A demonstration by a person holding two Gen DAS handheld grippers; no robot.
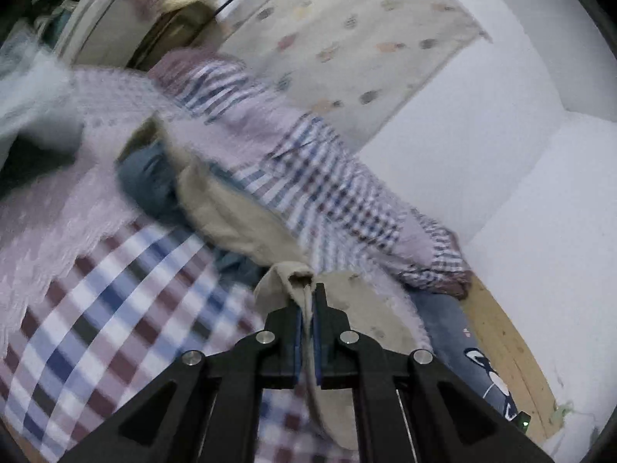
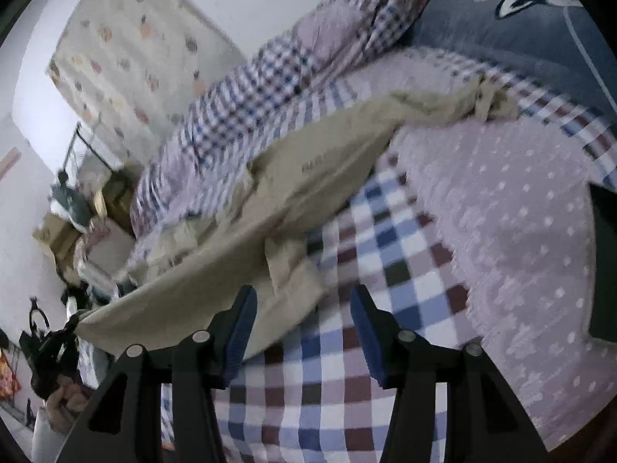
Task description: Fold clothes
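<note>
A: What are you handling, and where does it lie?

B: The beige garment (image 2: 300, 193). It is stretched in a long band across the bed, over the checked sheet (image 2: 347, 347) and beside the pink dotted blanket (image 2: 520, 231). It looks like thin woven cloth: light, limp, no stiffness of its own. Expect it to sag wherever you are not holding it.

A: Who has it?

B: Your left claw (image 1: 307, 301) is closed narrow on a bunched hem or corner, cloth pinched between the blue pads (image 1: 297, 332). Your right claw (image 2: 304, 332) stands wide and holds nothing; the near edge of the cloth lies just beside its left finger.

A: Where do you take hold next?

B: My judgement: on that near edge or a corner, along a seam where the cloth is doubled. A single layer could slip out of the pads. Pinch only beige, not the sheet underneath.

A: Surroundings?

B: A rumpled plaid quilt (image 2: 270, 77) runs along the wall side, a blue-grey pillow (image 2: 520, 38) at the head. The left view is blurred, so finer detail is uncertain.
</note>
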